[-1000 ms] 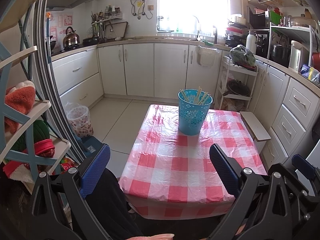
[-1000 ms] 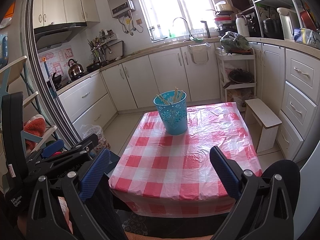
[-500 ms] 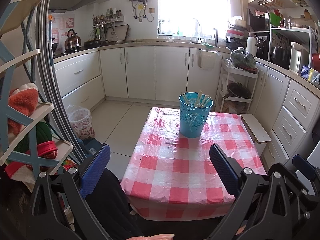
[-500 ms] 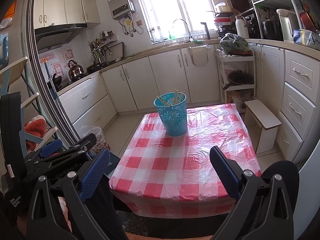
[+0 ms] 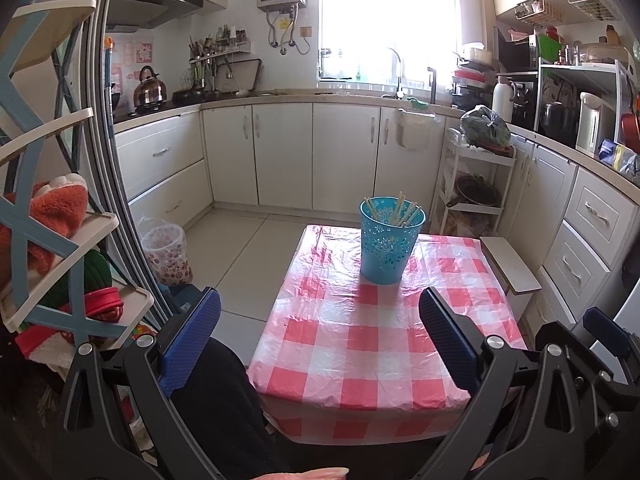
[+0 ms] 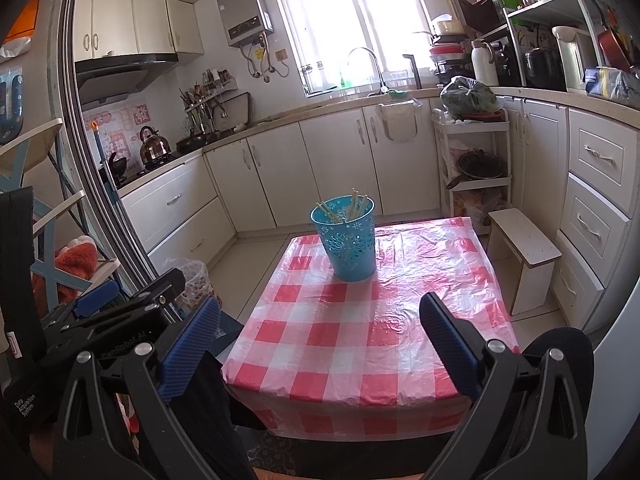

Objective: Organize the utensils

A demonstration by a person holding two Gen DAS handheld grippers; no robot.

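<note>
Blue-padded fingers frame both views, and each tool is spread wide with nothing between its pads. At far left in the left wrist view stands a cream shelf rack (image 5: 60, 240) with light-blue cross braces, holding an orange plush item (image 5: 52, 208) and red and green things lower down. Just right of it, on the tiled floor, is a small bin (image 5: 166, 250) lined with a clear bag. The left tool (image 5: 320, 330) hangs low before the near edge of the counter (image 5: 372, 344), which is covered in a red-and-white checked plastic cloth. Its left finger lies out past the counter's left edge, over a dark trouser leg; its right finger lies over the cloth's near right part.

Further right and well beyond the fingertips stands the teal perforated holder (image 5: 391, 240), upright on the far half of the counter, with pale chopsticks (image 5: 402, 212) leaning inside it. The holder sits between the two fingers in line of sight, nearer the right one, well apart from both.

In the right wrist view the right tool (image 6: 320, 330) is likewise released, low at the near edge of the counter (image 6: 400, 320). There the holder (image 6: 346, 240) stands ahead, slightly left of centre, chopsticks (image 6: 344, 208) poking above its rim. Right of the counter stands a small wooden stool (image 6: 524, 248), then white drawers along the wall.
</note>
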